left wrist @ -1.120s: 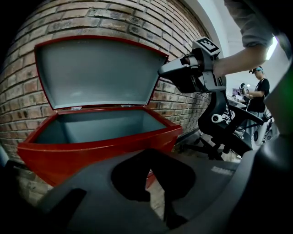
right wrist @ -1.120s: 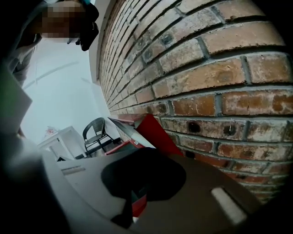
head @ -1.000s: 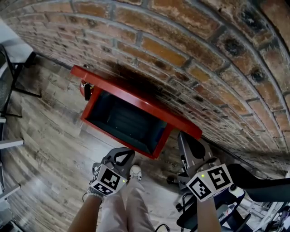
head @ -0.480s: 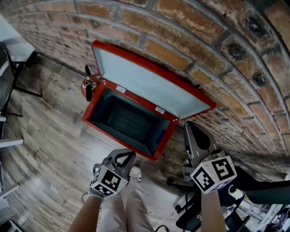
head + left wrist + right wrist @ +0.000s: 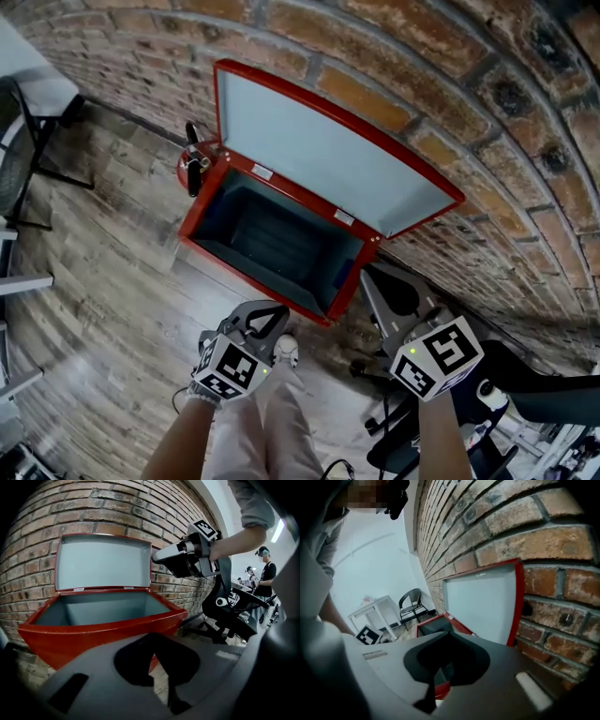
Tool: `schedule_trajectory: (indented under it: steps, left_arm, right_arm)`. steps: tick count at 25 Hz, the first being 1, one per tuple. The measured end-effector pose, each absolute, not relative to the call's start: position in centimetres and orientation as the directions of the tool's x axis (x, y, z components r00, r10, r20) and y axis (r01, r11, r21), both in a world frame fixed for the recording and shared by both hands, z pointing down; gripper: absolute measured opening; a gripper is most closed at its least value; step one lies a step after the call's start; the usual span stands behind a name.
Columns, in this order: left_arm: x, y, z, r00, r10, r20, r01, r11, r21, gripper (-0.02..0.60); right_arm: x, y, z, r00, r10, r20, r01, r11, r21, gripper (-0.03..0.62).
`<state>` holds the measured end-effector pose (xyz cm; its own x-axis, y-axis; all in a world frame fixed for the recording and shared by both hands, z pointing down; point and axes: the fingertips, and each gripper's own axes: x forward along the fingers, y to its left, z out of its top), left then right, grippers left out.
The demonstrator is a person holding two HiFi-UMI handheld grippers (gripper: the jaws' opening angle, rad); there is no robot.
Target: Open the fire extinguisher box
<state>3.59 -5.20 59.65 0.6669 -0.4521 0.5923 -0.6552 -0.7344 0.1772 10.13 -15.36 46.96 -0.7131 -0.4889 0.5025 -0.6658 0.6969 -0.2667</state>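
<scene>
The red fire extinguisher box stands on the floor against the brick wall. Its lid is swung up and leans back on the bricks, and the dark inside shows nothing. My right gripper is shut on nothing, just off the box's right end and clear of the lid. My left gripper hangs shut and empty in front of the box's near wall. The left gripper view shows the open box, the raised lid and the right gripper. The right gripper view shows the lid.
A red extinguisher with a black handle stands at the box's left end. A black office chair is at my right, a dark chair frame at far left. A white table stands further along the wall.
The lid has swung from nearly flat over the box up against the wall. My right gripper has come away from it and dropped a little. The left gripper has barely moved.
</scene>
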Motion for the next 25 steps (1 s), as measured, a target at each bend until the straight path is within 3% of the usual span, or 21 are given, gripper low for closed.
schedule_trajectory:
  steps: [9, 15, 25]
  left_arm:
    - [3.5, -4.8, 59.7, 0.677, -0.451, 0.582, -0.647, -0.741, 0.178, -0.002]
    - [3.4, -4.3, 59.7, 0.684, -0.449, 0.575, -0.64, -0.747, 0.178, 0.0]
    - [2.2, -3.7, 59.8, 0.688, -0.451, 0.569, -0.633, -0.756, 0.166, 0.0]
  right_arm:
    - [5.4, -10.7, 51.2, -0.758, -0.285, 0.587, -0.53, 0.793, -0.299, 0.012]
    - [2.8, -8.6, 53.2, -0.774, -0.152, 0.615, -0.447, 0.818, -0.361, 0.097]
    - [0.7, -5.9, 55.6, -0.74, 0.033, 0.672, -0.347, 0.837, -0.423, 0.1]
